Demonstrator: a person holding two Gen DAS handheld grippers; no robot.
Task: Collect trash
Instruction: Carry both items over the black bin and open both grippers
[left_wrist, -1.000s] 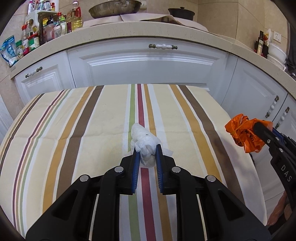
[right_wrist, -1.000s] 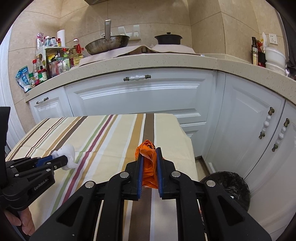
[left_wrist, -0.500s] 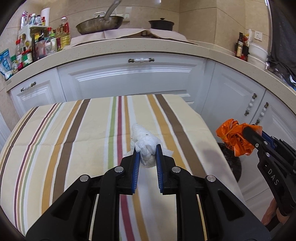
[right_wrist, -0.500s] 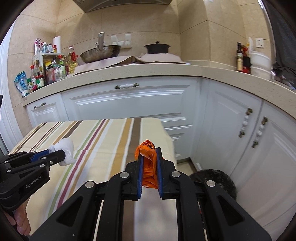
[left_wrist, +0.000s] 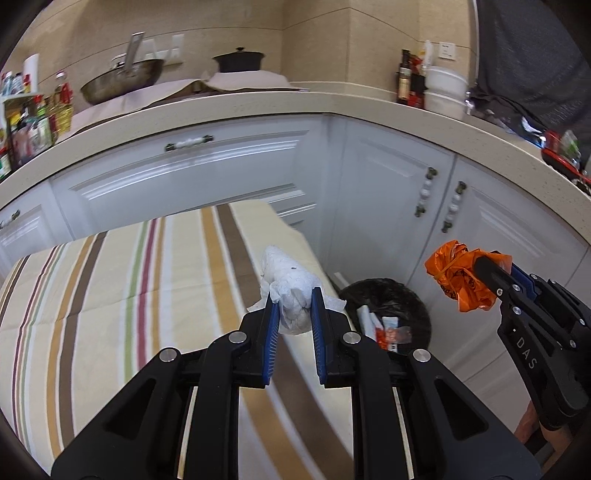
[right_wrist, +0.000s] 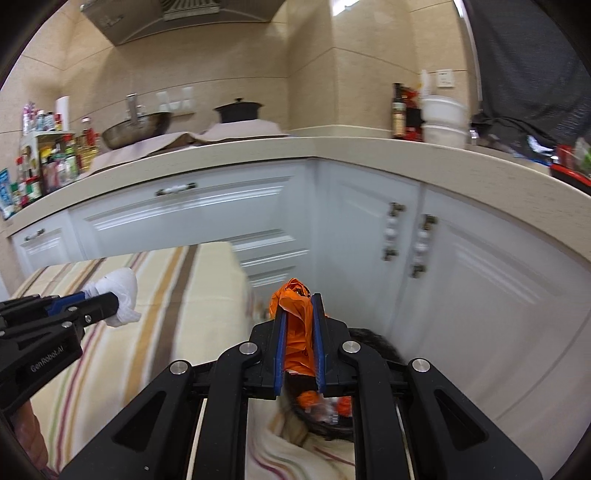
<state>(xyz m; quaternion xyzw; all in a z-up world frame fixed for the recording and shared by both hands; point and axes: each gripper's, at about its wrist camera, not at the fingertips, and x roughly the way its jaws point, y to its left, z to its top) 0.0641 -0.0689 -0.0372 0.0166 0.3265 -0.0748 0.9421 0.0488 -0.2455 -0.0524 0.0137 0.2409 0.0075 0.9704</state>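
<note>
1. We find the left tool (left_wrist: 293, 308) closed on a crumpled white paper towel (left_wrist: 286, 282), its blue pads pressing the wad from both sides. The wad is held clear above the right edge of the striped tabletop (left_wrist: 110, 295), not resting on it.

2. We find the right tool (right_wrist: 298, 321) likewise closed, gripping a crumpled orange plastic bag (right_wrist: 295, 325) between its pads. In the left wrist view this bag hangs in the air to the right of the tabletop, above the floor in front of the white cabinets (left_wrist: 406, 221).

3. A black-lined trash bin (left_wrist: 388, 295) stands on the floor just beside the tabletop's right edge. It already contains several scraps, white and orange-red pieces among them; we cannot identify these further.

4. In the right wrist view the bin (right_wrist: 369, 339) lies directly below and ahead of the right tool, largely hidden by it.

5. Assessment: pickup appears complete for both items, and no other loose trash is visible on the part of the tabletop shown. Neither item has been released yet.

6. Remaining, in our judgement: bring each tool over the bin mouth and open it. The right one looks nearly in place; the left is short of the rim.
</note>
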